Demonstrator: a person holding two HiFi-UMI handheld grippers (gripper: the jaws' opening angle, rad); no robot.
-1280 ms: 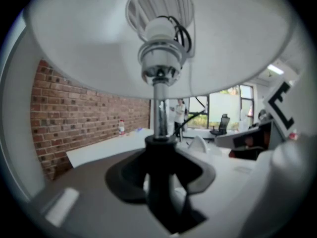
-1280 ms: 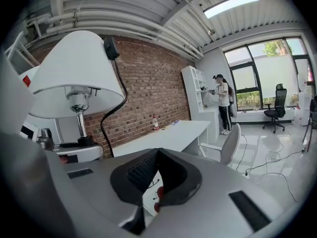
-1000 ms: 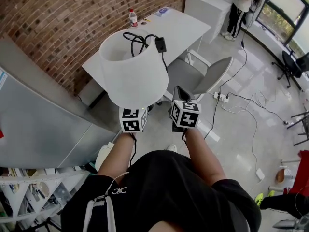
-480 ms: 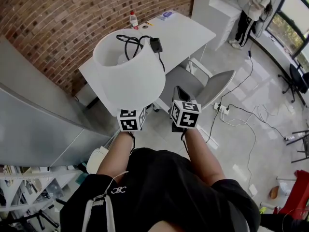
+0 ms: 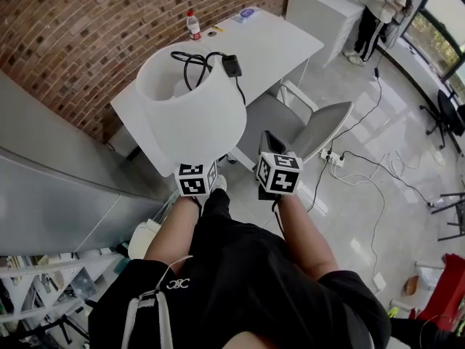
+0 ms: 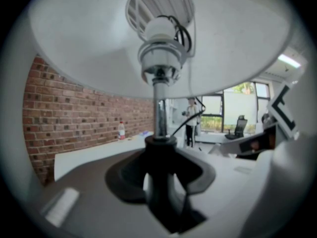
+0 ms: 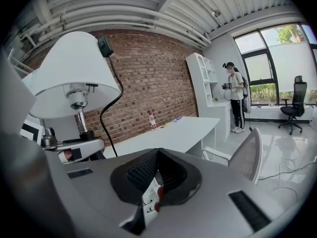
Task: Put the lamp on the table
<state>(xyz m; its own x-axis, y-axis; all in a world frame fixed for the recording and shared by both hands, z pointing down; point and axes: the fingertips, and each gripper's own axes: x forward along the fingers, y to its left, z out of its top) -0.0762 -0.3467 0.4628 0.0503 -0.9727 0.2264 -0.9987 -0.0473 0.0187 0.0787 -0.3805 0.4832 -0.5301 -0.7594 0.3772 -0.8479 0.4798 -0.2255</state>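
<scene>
Lamp [image 5: 192, 115] nearer table [image 5: 280, 42] — in left claw [image 6: 159, 155]

Head cam sits high, looking steeply down past the arms, with the white table [image 5: 283, 42] far ahead by the brick wall [image 5: 73, 20]. The left gripper [image 6: 159, 150] cam is super close under the lamp [image 6: 158, 58], staring up its stem into the shade. The right gripper [image 7: 156, 155] cam faces the same way from just right, lamp at its left. All three share the table and the bottle [image 5: 192, 25].
</scene>
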